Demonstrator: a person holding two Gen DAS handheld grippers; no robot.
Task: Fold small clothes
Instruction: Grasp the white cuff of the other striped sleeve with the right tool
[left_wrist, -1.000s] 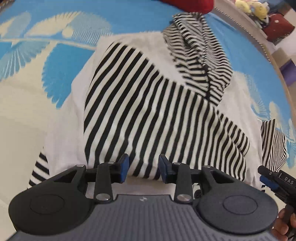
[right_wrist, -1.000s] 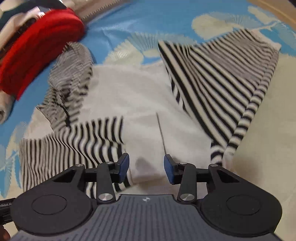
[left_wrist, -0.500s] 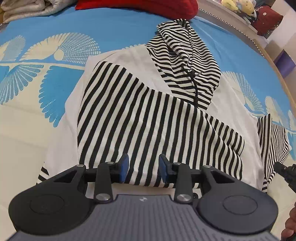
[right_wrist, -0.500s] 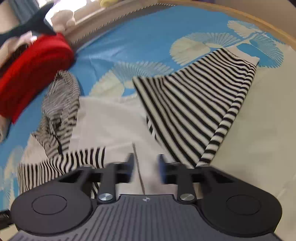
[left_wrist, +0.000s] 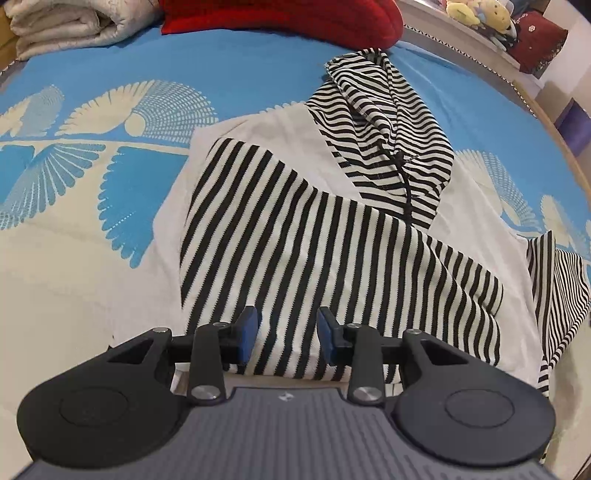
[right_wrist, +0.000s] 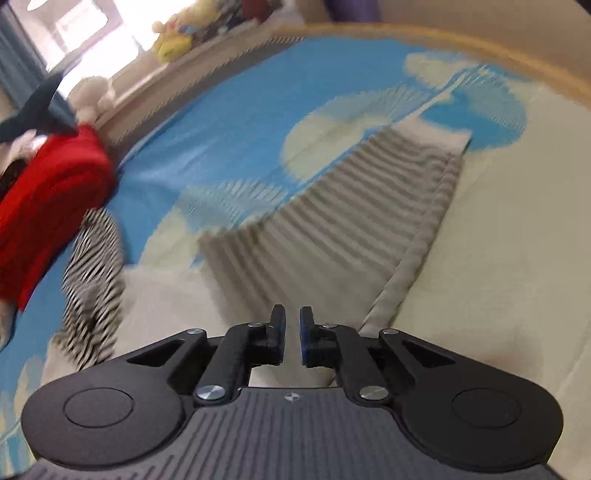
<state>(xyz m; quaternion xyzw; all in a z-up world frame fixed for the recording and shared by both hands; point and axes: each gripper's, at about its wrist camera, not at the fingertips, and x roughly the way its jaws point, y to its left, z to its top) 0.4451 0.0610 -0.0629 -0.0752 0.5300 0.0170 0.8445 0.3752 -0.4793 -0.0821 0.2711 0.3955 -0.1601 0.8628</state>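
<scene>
Striped hoodie beneath left gripper, jaws apart

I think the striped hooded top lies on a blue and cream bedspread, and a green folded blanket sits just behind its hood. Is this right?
Not quite: the folded item behind the hood is red, not green, as the left wrist view shows. The rest holds: the striped hooded top lies on the blue and cream bedspread.
</scene>
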